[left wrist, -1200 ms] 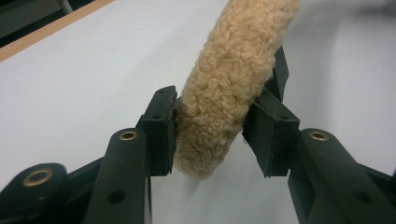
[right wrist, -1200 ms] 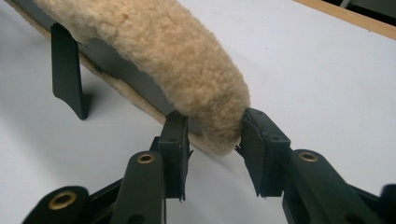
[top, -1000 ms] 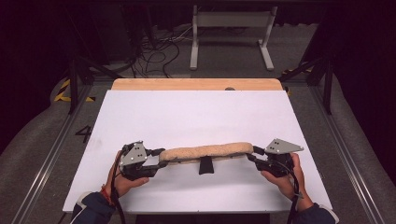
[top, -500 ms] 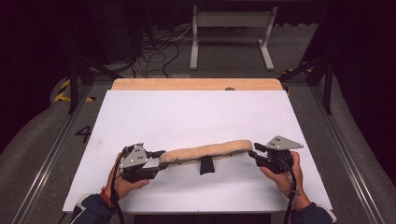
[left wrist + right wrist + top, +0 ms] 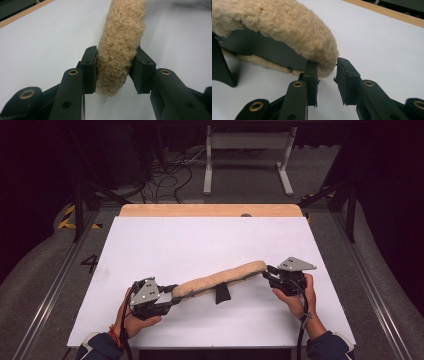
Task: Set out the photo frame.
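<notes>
Item 1, my left gripper: near the table's front left, held in the person's left hand. In the left gripper view its jaws are clamped on the left end of the fleece pad, both pads pressing into the pile.

Item 2, sheepskin-style fleece pad: long, tan, curly pile, lying across the front half of the white table, left end nearer the front edge, right end farther back. A dark backing shows under the fleece in the right gripper view, and a short black strap hangs from its middle onto the table.

Item 3, my right gripper: at the pad's right end, held in the person's right hand. In the right gripper view the jaws stand parted; the pad's rounded end sits just above the gap, against the left finger, with clear space before the right one.

Item 4, wooden strip: along the table's far edge.
</notes>
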`<state>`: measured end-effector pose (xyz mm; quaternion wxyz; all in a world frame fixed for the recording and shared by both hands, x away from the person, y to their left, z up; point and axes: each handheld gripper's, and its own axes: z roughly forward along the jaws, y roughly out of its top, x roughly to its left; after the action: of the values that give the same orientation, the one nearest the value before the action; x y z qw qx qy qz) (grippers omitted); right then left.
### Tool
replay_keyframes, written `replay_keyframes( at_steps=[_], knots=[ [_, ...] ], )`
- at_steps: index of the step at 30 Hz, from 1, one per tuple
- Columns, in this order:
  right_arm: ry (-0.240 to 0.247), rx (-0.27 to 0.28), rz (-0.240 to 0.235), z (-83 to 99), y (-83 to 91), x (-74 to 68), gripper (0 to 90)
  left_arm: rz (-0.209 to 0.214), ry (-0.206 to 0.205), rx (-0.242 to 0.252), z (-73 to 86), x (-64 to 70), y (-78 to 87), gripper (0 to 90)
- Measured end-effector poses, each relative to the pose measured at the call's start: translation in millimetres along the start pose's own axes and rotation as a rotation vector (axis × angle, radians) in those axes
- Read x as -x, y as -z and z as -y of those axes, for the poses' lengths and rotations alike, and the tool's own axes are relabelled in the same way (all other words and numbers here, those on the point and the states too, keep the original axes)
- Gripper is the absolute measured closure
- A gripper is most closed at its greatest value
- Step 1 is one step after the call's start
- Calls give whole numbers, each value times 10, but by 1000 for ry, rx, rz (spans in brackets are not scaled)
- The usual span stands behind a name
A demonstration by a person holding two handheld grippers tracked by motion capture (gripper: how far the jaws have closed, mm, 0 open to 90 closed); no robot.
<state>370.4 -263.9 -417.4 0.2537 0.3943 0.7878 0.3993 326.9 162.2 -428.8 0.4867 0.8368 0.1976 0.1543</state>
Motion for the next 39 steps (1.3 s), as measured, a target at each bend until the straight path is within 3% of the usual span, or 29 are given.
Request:
replay_keyframes(
  at_steps=[13, 16, 24, 29, 32, 39],
  knots=[
    [-8, -7, 19, -123, -173, 46, 739, -1, -11, 3, -5, 41, -20, 626],
    [17, -22, 32, -136, -160, 8, 782, 0, -28, -2, -7, 67, -21, 624],
    [11, -57, 40, -26, -63, -35, 768, -9, -37, -5, -12, 81, -23, 622],
    [4, -24, -16, 13, 17, -78, 873, -27, -54, -11, -19, 106, -31, 624],
    [22, 7, -41, -25, -9, -167, 882, -45, -80, -23, -29, 141, -36, 628],
    [36, 32, -67, -101, -125, -285, 898, -48, -97, -27, -37, 153, -40, 633]
  ],
)
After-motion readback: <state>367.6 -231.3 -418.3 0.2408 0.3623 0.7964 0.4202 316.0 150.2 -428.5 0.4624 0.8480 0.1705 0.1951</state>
